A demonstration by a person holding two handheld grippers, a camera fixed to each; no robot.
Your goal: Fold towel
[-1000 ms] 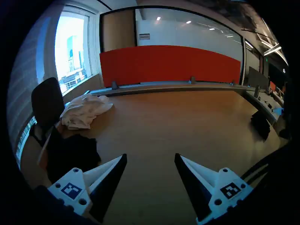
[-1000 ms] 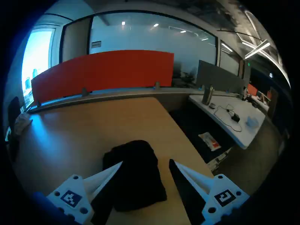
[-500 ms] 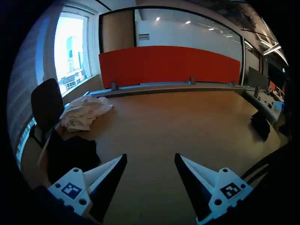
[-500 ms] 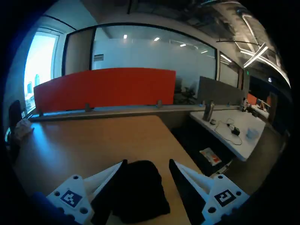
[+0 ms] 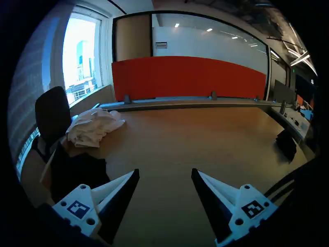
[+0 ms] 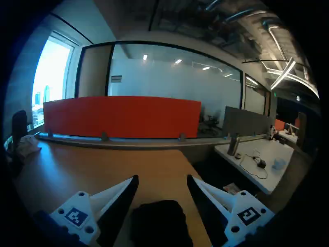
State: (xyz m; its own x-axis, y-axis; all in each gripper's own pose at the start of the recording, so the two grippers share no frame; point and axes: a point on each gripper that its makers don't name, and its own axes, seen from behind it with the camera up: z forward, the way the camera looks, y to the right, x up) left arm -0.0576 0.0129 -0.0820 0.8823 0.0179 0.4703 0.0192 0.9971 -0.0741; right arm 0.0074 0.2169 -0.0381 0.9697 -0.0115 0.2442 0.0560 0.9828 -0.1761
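Gaping empty: left claw (image 5: 164, 177), right claw (image 6: 161, 183); crumpled towel (image 5: 92, 126) beside chair (image 5: 52, 113); black cloth (image 6: 161, 222) ahead.

The right tongs (image 6: 162, 178) have tilted upward, the black towel (image 6: 160, 222) sliding low between them.

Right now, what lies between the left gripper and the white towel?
In the left gripper view, bare table reaches the towel; a black cloth sits beside the left gripper.
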